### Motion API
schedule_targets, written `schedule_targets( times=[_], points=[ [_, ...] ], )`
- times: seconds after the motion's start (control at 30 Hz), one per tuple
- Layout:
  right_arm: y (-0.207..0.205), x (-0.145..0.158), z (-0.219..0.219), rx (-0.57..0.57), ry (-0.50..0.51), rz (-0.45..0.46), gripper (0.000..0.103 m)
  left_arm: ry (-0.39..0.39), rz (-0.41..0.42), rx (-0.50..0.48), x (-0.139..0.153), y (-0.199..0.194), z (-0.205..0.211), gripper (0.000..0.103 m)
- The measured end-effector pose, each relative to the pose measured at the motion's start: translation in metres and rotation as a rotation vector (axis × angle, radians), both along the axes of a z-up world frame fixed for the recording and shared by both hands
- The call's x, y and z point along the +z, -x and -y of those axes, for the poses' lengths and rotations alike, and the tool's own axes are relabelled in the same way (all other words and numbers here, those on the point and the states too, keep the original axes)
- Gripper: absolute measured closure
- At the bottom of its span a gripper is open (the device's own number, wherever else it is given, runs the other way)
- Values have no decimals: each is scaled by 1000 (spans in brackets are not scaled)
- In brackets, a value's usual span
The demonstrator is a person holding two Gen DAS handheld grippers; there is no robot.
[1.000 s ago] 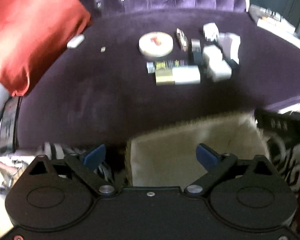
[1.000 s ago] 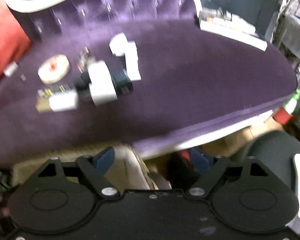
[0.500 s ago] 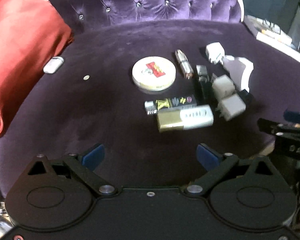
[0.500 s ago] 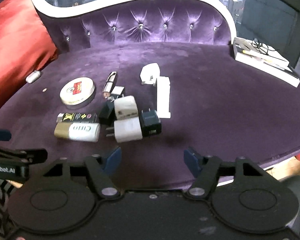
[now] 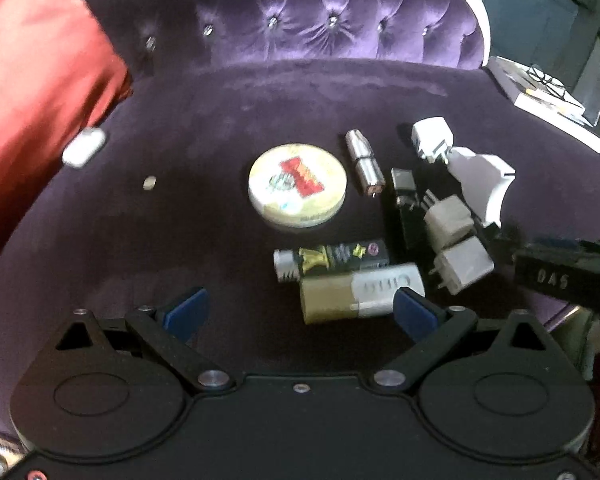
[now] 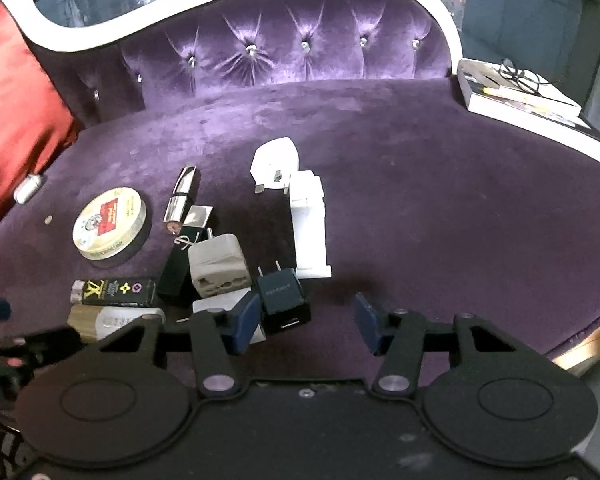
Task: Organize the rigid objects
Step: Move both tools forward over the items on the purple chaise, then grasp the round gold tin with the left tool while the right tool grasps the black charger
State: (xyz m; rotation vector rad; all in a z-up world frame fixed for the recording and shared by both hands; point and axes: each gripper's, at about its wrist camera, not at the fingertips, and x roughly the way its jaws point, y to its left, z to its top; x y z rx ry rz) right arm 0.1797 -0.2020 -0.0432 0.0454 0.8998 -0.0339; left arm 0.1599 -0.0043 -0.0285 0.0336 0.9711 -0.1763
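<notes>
A cluster of small rigid objects lies on the purple velvet seat (image 6: 440,184). It holds a round yellow tin (image 5: 297,184) (image 6: 109,222), a silver tube (image 5: 365,162), a black LV-marked tube (image 6: 114,291), a gold and white bottle (image 5: 362,292), grey plug adapters (image 6: 218,266) (image 5: 449,219), a black charger (image 6: 283,299) and white adapters (image 6: 275,163) (image 6: 310,224). My left gripper (image 5: 300,312) is open and empty, low over the seat's front, with the gold and white bottle between its fingertips. My right gripper (image 6: 306,324) is open and empty, right next to the black charger.
A red cushion (image 5: 32,80) lies at the left, with a small white object (image 5: 83,151) and a small disc (image 5: 150,183) near it. A book with glasses on it (image 6: 520,96) rests at the seat's right end. The tufted backrest (image 6: 284,48) rises behind.
Both grippers have moved from below the seat's front edge forward over the seat, closer to the cluster of objects. Both stay open and empty.
</notes>
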Motion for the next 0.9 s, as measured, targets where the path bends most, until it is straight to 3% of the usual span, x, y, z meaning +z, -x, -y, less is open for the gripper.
schedule_targets(
  times=[0.17,0.73,0.9],
  points=[
    [-4,-3,-2,16,18,-3,53,-46,21,-32,-4,-27,11,7],
    [-26,-21,2,-14,37,-80,54,16,-103,-9,-34,-94,3,7],
    [-25,-22,2,-4,46,-70,52,-27,-100,-5,-40,-105,7,4]
  ],
)
